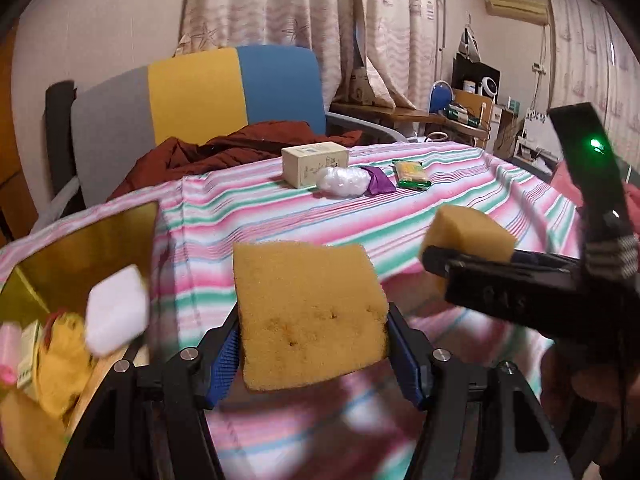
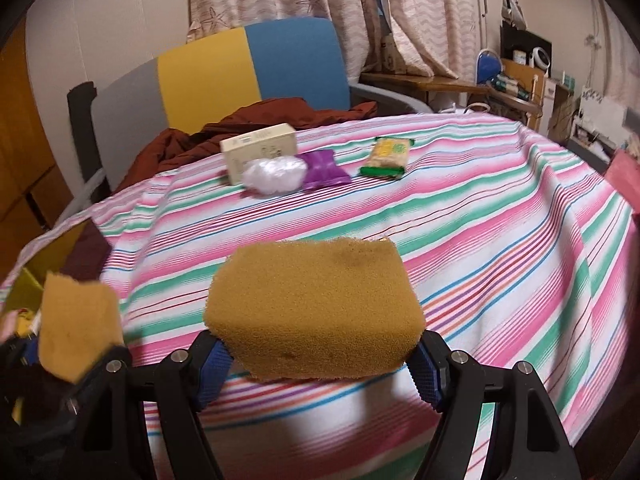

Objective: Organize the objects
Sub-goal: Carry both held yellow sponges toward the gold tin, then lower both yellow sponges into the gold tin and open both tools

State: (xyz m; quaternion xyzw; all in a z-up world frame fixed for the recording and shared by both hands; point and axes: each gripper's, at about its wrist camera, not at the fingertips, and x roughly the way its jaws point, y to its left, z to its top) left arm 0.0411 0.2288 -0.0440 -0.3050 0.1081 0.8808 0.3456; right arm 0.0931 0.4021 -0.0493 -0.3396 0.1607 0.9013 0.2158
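- Sponges, two of them, one per gripper; both are held up over the striped cloth (image 2: pixel 480 240), neither resting on it.
- We see the left gripper (image 1: pixel 314 332) clenched on the thin sponge (image 1: pixel 310 312): its blue pads (image 1: pixel 224 364) press the two side edges. The slab is ochre-yellow, roughly square, with fuzzy upper edges and a few small pits in the near face.
- We see the right gripper (image 2: pixel 320 356) clamped on the thick sponge (image 2: pixel 316 312): a chunky block, darker mustard, coarse pores, rounded corners, a faint brownish stain on top.
- In the left wrist view the thick sponge (image 1: pixel 468 236) shows at right, pinched in the other tool's black fingers.
- In the right wrist view the thin sponge (image 2: pixel 78 328) appears at lower left, blurred.
- Far side of the cloth, well apart from both sponges: a cream box (image 2: pixel 260 148), a white crinkled bundle (image 2: pixel 274 174) touching it, a purple packet (image 2: pixel 324 172), a green-edged snack pack (image 2: pixel 386 158).
- At left, an open container (image 1: pixel 80 248) with a gold inner wall holds yellow and white items; contents blurred.
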